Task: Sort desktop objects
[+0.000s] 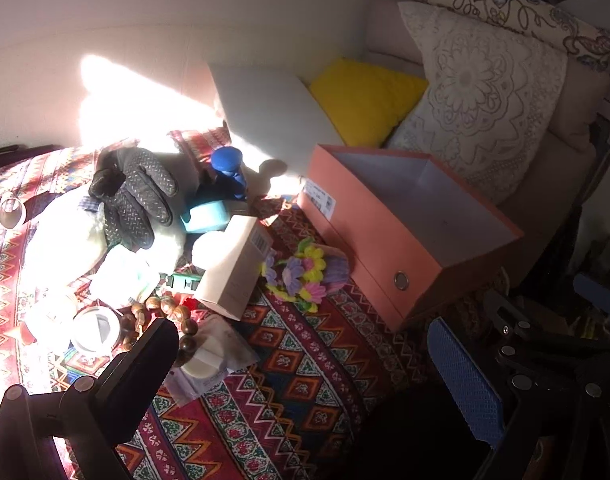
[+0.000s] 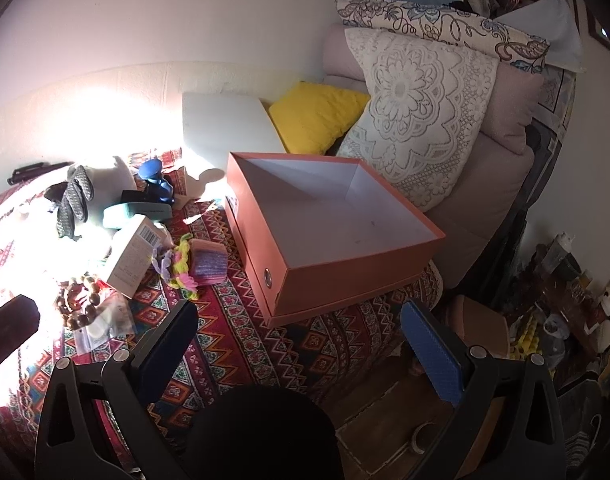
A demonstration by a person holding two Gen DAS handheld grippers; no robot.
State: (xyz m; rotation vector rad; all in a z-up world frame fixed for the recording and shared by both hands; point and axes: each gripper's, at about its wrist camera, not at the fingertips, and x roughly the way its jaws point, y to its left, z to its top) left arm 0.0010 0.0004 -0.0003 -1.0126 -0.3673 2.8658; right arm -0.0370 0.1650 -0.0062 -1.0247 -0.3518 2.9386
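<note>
- Both your grippers, left point(image 1: 301, 360) and right point(image 2: 301, 340), have fingers wide apart, holding nothing.
- The pile point(image 1: 145, 240) lies at 11 o'clock of the left gripper, the nearer one.
- The box point(image 2: 325, 216) looks empty, at 12 o'clock of the right.

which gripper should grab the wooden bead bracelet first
Left, probably. The left gripper has a finger beside the wooden bead bracelet; the right gripper hangs nearer the empty orange box.

We hold our left black hand-held gripper point(image 1: 305, 364) with jaws spread wide, nothing between its blue-padded fingers point(image 1: 465, 384). Our right black hand-held gripper point(image 2: 301, 344) likewise gapes, empty, tilted downward.
</note>
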